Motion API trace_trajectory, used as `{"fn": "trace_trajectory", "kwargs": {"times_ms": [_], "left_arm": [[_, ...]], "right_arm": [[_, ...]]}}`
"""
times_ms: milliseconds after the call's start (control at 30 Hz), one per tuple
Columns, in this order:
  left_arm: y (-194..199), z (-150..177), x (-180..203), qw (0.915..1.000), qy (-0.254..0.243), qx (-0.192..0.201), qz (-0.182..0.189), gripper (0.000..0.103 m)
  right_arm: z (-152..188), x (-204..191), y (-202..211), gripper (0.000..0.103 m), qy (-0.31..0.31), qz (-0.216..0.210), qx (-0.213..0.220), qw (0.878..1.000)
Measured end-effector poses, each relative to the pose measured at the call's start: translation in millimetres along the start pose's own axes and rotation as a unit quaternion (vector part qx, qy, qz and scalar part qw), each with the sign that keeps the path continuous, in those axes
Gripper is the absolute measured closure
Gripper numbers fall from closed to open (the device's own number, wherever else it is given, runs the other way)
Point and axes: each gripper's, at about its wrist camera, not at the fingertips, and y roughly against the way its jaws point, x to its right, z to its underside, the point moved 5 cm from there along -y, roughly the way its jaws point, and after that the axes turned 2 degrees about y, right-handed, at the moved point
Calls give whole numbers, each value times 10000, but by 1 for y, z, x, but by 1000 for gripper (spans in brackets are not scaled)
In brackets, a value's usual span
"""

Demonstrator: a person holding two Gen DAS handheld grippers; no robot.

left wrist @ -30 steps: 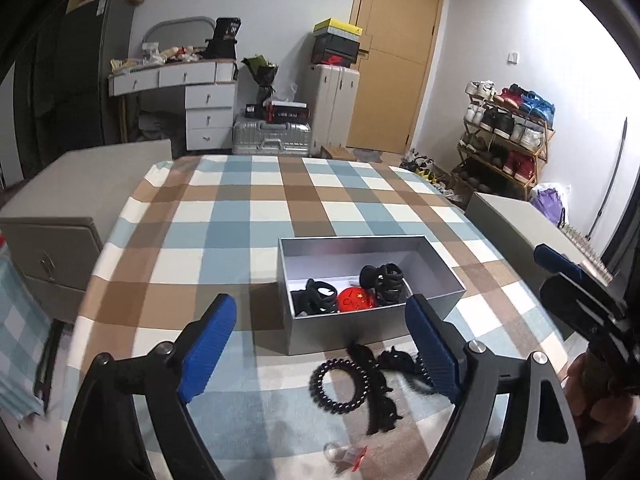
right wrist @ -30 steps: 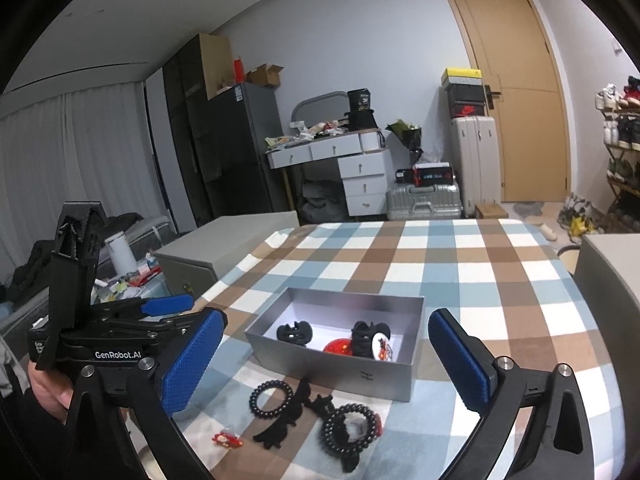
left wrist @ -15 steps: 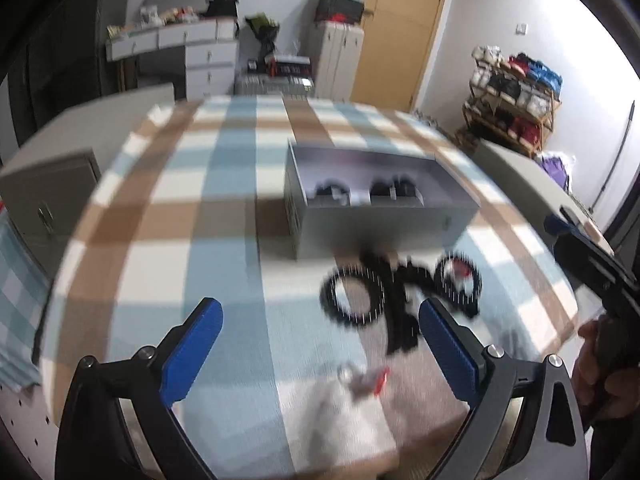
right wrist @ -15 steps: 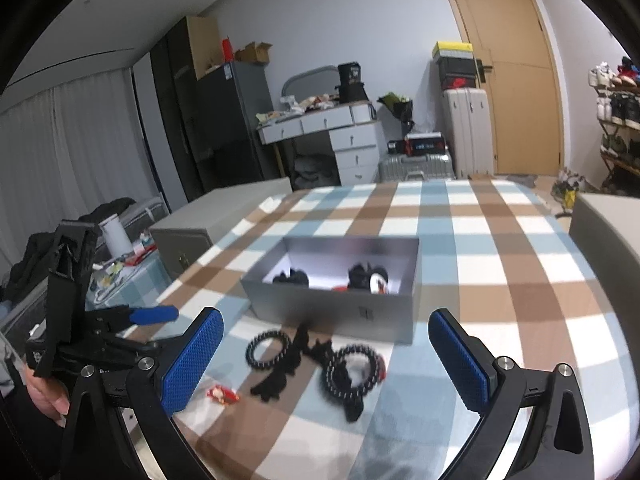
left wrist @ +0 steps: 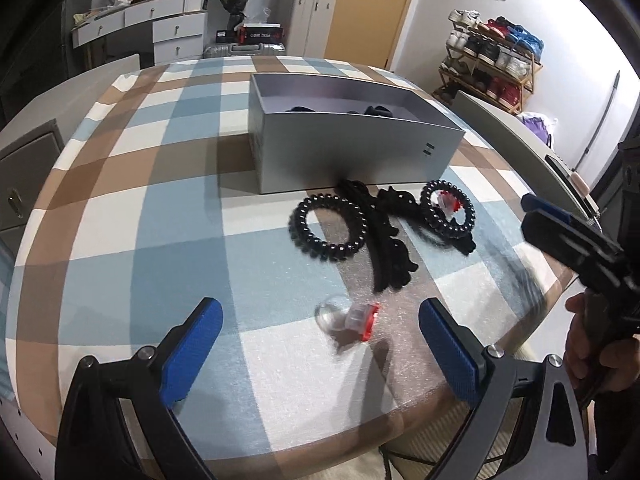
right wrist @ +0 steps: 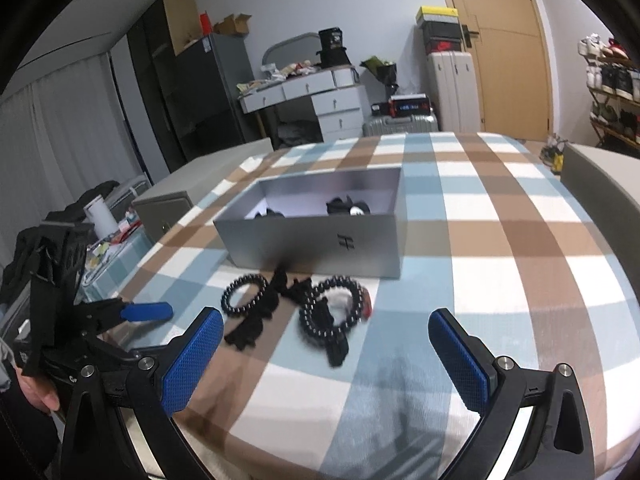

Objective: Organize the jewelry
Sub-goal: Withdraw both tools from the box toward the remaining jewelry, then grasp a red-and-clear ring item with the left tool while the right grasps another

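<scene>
Only the left wrist view shows the clear red-capped piece [left wrist: 349, 317].

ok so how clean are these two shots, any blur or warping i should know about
Left wrist view: strong fisheye bowing of the checked tablecloth and grey box; the clear and red clip between the left tool fingers is smeared by motion blur. Right wrist view: same bowing, black corners; the black hair ties are softly blurred, the right tool stays sharp.
</scene>
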Motion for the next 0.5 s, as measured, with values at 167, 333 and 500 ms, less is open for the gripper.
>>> {"fn": "trace_trajectory", "kwargs": {"times_ms": [167, 333, 500], "left_arm": [[-2, 2, 3, 9999, -55, -78, 119, 8], [-2, 1, 5, 9997, -127, -94, 163, 26], [-3, 1, 10, 9994, -314, -136, 99, 55]], "right_arm": [[6, 5, 0, 0, -93, 22, -134, 9999], [10, 10, 2, 0, -111, 86, -173, 9998], [12, 12, 2, 0, -279, -8, -237, 9993]]}}
